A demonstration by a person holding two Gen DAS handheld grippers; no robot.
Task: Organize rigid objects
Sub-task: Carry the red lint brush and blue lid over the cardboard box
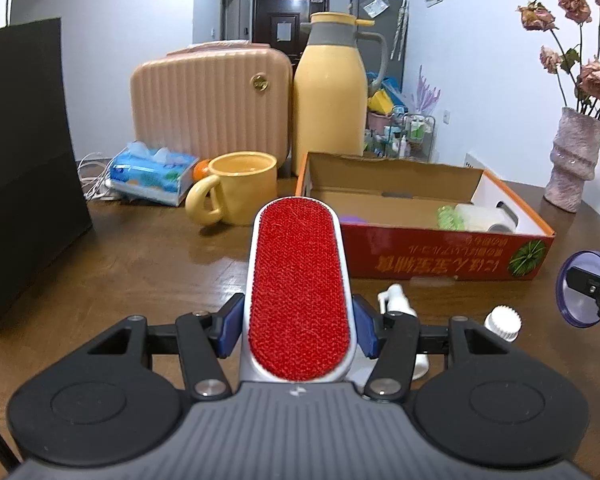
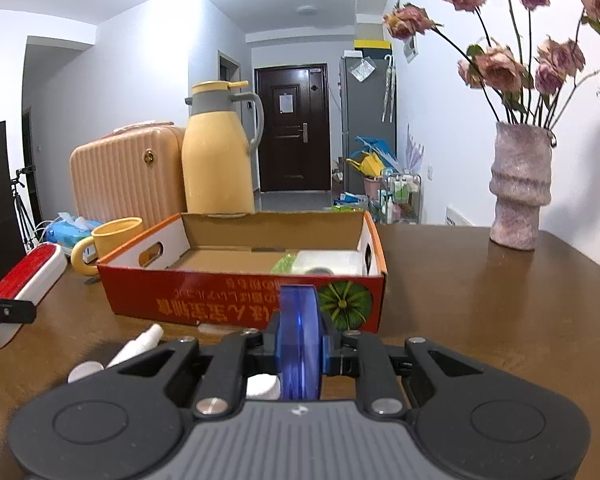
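Note:
My left gripper (image 1: 298, 326) is shut on a red-faced lint brush (image 1: 298, 280) with a white body, held above the table in front of the red cardboard box (image 1: 440, 256). The brush also shows at the left of the right wrist view (image 2: 24, 276). My right gripper (image 2: 300, 346) is shut on a blue translucent disc (image 2: 299, 332) held on edge, just before the box's front wall (image 2: 228, 300). The disc shows at the right edge of the left wrist view (image 1: 576, 294). The box holds a white roll (image 1: 488, 218) and a green item (image 1: 448, 216).
A white spray bottle (image 1: 396, 300) and a white-capped bottle (image 1: 502, 320) lie on the table before the box. A yellow mug (image 1: 240, 188), tissue pack (image 1: 152, 172), yellow thermos (image 1: 332, 96), pink case (image 1: 208, 96), black bag (image 1: 24, 168) and flower vase (image 2: 518, 188) stand around.

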